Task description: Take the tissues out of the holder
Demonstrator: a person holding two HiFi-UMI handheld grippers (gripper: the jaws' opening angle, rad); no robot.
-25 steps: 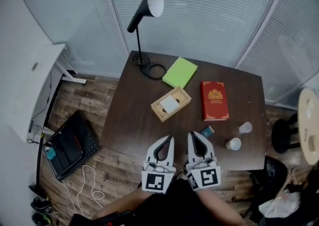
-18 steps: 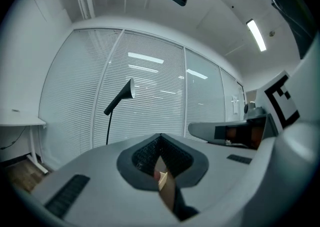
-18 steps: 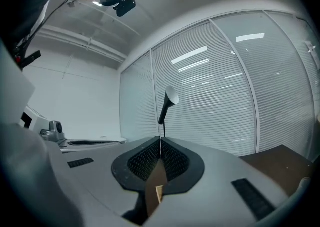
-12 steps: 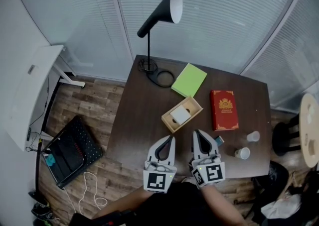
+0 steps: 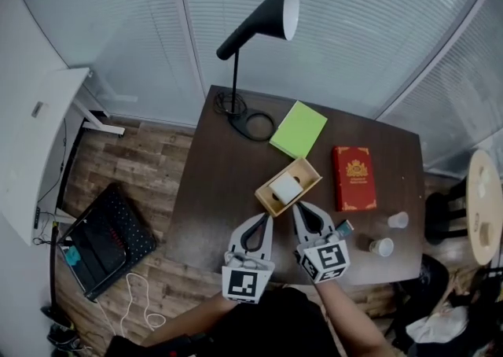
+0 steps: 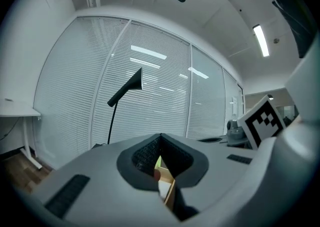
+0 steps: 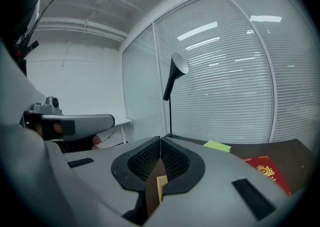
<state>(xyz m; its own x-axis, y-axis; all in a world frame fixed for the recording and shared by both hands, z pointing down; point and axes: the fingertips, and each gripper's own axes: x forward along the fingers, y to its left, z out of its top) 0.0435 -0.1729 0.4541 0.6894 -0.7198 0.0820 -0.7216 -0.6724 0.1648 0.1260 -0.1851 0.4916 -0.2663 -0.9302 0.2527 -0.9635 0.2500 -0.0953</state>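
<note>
A wooden tissue holder stands in the middle of the dark table, with a white wad of tissues in it. Both grippers hover over the table's near edge. My right gripper is shut and empty, its tip just short of the holder's near side. My left gripper is also shut and empty, a little further back and to the left. In the right gripper view the shut right gripper hides all but a sliver of the holder. The left gripper likewise shows only a strip of the holder.
A black desk lamp stands at the table's far left corner. A green notebook and a red book lie beyond and right of the holder. Two small cups and a small card box sit at the right.
Both shut grippers have moved forward over the table toward the holder, the right one the farther. The head view has shifted, so the holder lies nearer the grippers.
</note>
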